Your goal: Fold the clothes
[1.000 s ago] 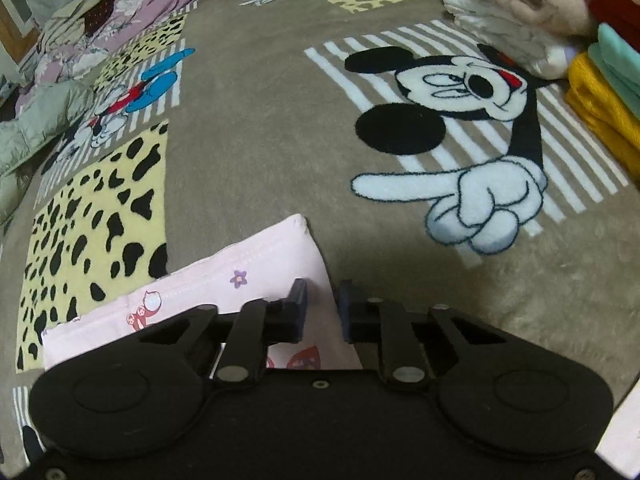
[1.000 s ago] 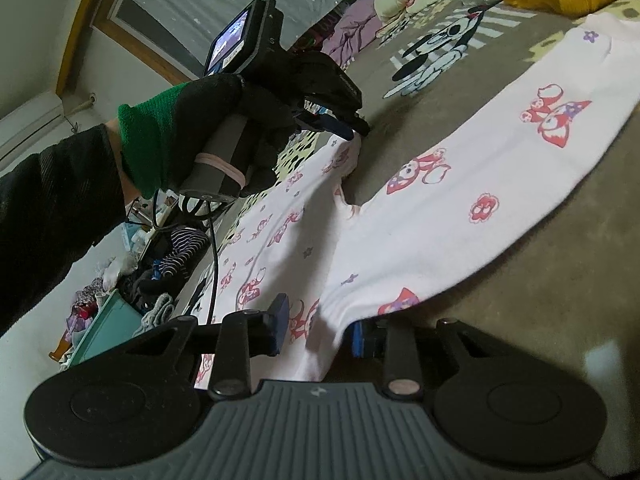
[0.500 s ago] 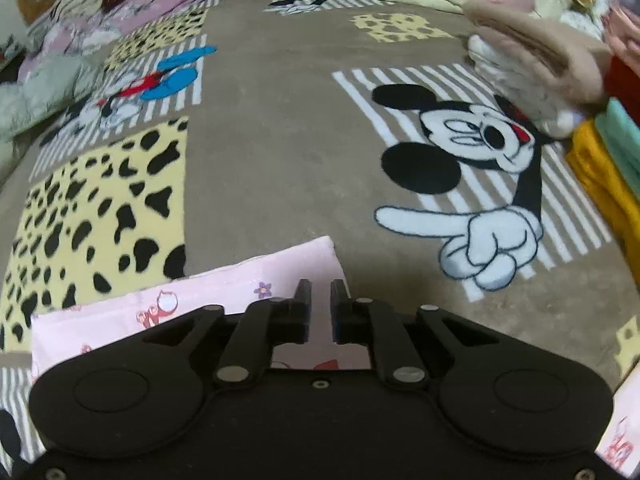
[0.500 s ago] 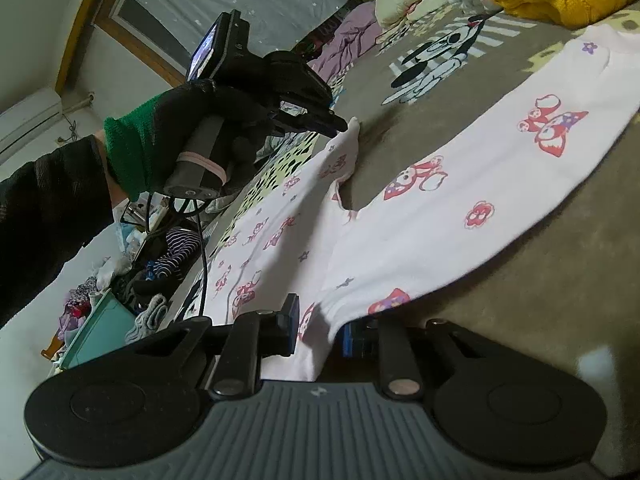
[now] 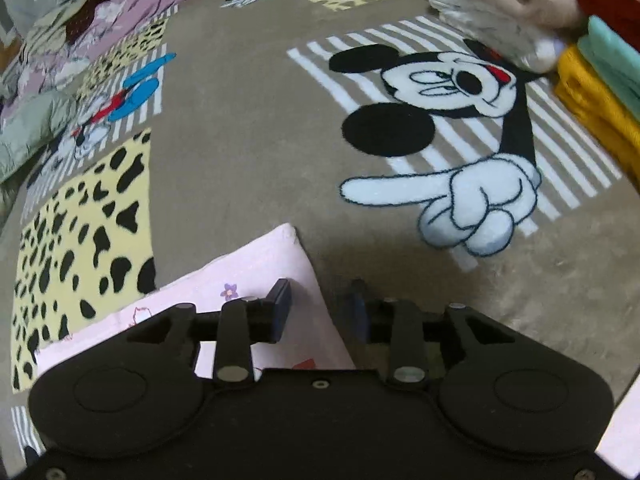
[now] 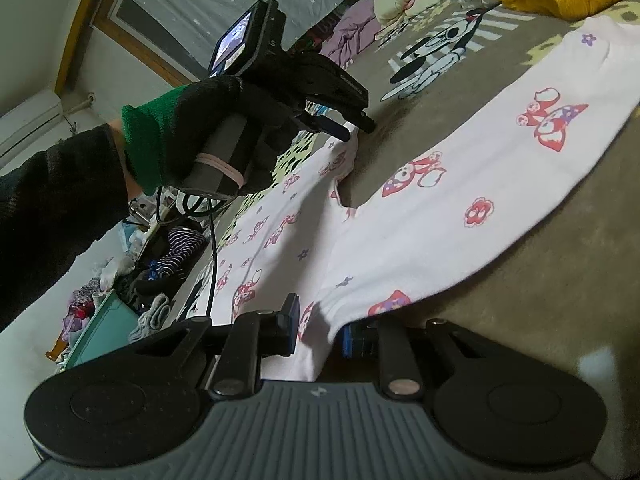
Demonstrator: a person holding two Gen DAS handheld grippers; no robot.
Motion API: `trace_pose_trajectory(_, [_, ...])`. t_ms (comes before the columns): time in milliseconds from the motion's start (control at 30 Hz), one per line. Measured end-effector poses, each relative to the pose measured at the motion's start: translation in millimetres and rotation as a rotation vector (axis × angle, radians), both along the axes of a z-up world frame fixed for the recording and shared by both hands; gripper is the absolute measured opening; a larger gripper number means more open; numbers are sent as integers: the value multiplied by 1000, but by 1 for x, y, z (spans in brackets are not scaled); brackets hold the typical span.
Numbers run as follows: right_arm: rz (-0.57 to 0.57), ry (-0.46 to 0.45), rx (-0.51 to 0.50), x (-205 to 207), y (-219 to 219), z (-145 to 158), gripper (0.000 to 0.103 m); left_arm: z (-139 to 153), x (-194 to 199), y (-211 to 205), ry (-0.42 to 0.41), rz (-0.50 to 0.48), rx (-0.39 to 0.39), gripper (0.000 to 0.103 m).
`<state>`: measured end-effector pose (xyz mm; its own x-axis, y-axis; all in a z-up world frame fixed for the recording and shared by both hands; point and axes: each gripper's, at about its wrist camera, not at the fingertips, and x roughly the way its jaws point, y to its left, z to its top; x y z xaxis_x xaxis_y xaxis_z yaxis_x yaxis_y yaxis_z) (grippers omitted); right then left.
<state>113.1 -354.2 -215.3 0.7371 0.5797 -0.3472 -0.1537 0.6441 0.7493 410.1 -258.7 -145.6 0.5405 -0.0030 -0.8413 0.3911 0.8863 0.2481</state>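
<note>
A pink garment printed with red mushrooms and flowers lies spread on a brown cartoon blanket. In the left wrist view one corner of the pink garment lies flat under my left gripper, which is open and holds nothing. The right wrist view shows that left gripper in a black-and-green gloved hand, just above the garment's far corner. My right gripper is shut on the garment's near hem, and the fabric rises off the blanket into its jaws.
Folded clothes, yellow, teal and beige, are stacked at the blanket's right edge. Loose clothes are heaped on its left side. Past the bed edge are a teal bin and scattered socks on the floor.
My left gripper has opened and let go of the garment corner, which now lies on the blanket. My right gripper's fingers have drawn together on the near hem.
</note>
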Motion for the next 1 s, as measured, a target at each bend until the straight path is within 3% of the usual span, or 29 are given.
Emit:
trace_pose_trajectory(67, [0,-1,2,0,0,0,23,-1,-1,-3,-8,-6,23,31])
trace_pose_trajectory(300, [-13,-11,5,-1,-1,2,23,1,-3,-5,-31,2,48,8])
trace_pose_trajectory(400, [-17,-14,2,-1,-1,3,23,4,-3,0,-38,15,37,6])
trace_pose_trajectory(733, [-22,-93,-67,-5,4,17,15,32,-9,32,-73,54,-130,3])
trace_pose_trajectory(1000, [55,-284,-302,-19,37,44,11,44,-13,78,-111,108,-259,3])
